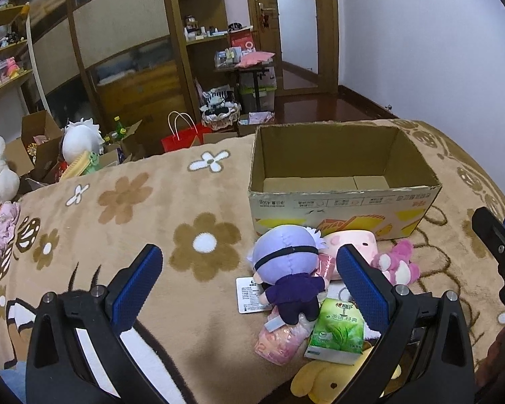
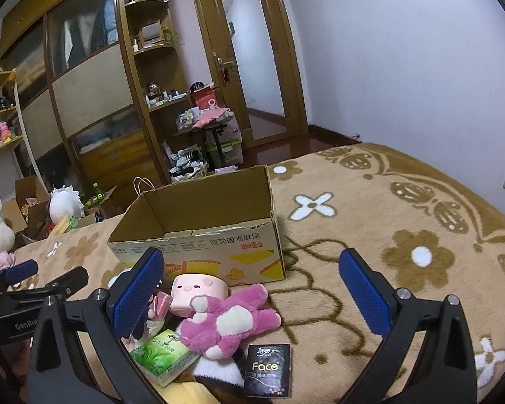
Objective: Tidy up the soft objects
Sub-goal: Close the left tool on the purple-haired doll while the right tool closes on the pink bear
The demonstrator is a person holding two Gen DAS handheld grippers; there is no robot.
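We saw pale lilac walls [image 2: 404, 50], a wooden door [image 2: 252, 60] with a glass panel, a tall wooden wardrobe [image 2: 84, 101], cluttered corner shelves [image 2: 158, 77] and dark polished floorboards [image 1: 320, 104].

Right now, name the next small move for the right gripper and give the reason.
Probably lower the open right gripper onto the pink bear plush and close. The cardboard box looks empty, the soft toys lie heaped before it, and the bear lies on top nearest, largely uncovered.

Your two wrist views, low and close over the bed, both facing the cardboard box [image 1: 340, 202] [image 2: 198, 245].
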